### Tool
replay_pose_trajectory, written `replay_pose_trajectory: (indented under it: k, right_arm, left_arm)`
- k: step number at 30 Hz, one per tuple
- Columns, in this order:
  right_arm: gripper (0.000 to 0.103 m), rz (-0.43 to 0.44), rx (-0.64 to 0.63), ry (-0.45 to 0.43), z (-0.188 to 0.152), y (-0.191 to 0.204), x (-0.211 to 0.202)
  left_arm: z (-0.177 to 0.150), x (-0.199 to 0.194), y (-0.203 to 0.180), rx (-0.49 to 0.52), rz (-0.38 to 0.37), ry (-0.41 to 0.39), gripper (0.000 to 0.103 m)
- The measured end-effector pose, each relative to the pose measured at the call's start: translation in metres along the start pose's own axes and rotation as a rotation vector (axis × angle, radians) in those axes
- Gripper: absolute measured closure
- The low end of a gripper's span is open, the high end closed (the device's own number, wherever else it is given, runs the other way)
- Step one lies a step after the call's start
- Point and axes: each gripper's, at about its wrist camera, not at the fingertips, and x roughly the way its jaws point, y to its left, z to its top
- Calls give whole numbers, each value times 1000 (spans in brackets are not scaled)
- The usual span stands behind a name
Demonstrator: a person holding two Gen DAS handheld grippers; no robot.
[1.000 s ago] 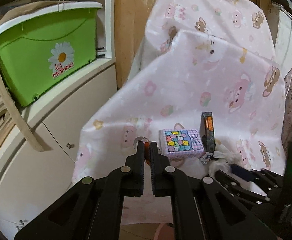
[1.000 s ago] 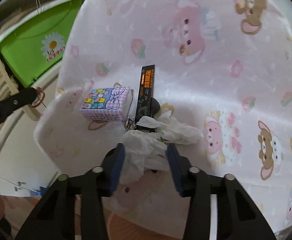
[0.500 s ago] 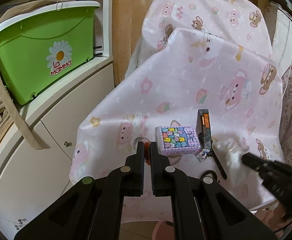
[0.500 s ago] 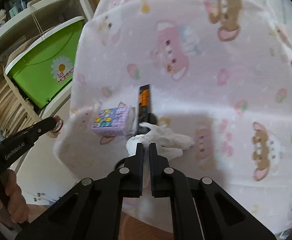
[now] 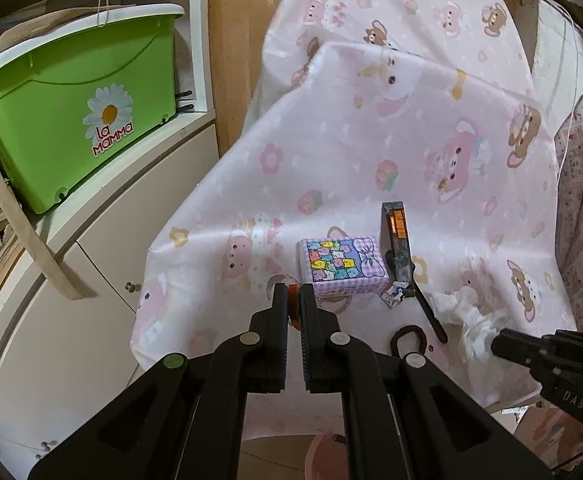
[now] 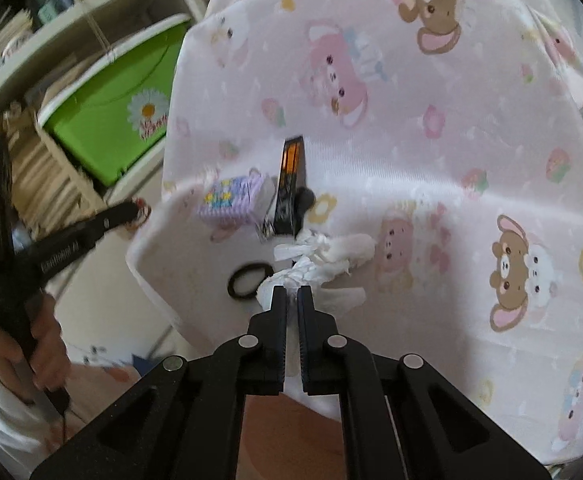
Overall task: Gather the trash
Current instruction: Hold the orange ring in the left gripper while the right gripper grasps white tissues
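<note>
both tools clamped: right tool point(image 6: 292, 294) on tissue point(image 6: 323, 258) (left tool point(image 5: 294, 302) pinching something red).

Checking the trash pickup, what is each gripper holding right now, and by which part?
Right gripper: crumpled white tissue, pinched at its near end. Left gripper: a small red piece, too hidden to identify.

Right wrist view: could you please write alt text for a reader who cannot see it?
The right claw is shut on a crumpled white tissue at the edge of a pink cartoon-print cloth. Behind the tissue lie a small patterned box, a dark narrow packet and a black ring.
</note>
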Motion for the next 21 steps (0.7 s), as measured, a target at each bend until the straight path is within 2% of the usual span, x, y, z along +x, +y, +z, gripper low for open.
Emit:
replay_pose_trajectory:
  k: [7,14,21]
  right_arm:
    - [97,-57,8,102,-14,-10,4]
    - [97,-81,17,40,-17,-15,-17]
    - [100,-58,-9,-32,-11,-5,-40]
  left_arm:
    - [-3,-1,-6,27,6,-3,98]
    - [-4,-6,-5,8,-2,-7,98]
    - [-8,-20,-6,4,-12,-25,98]
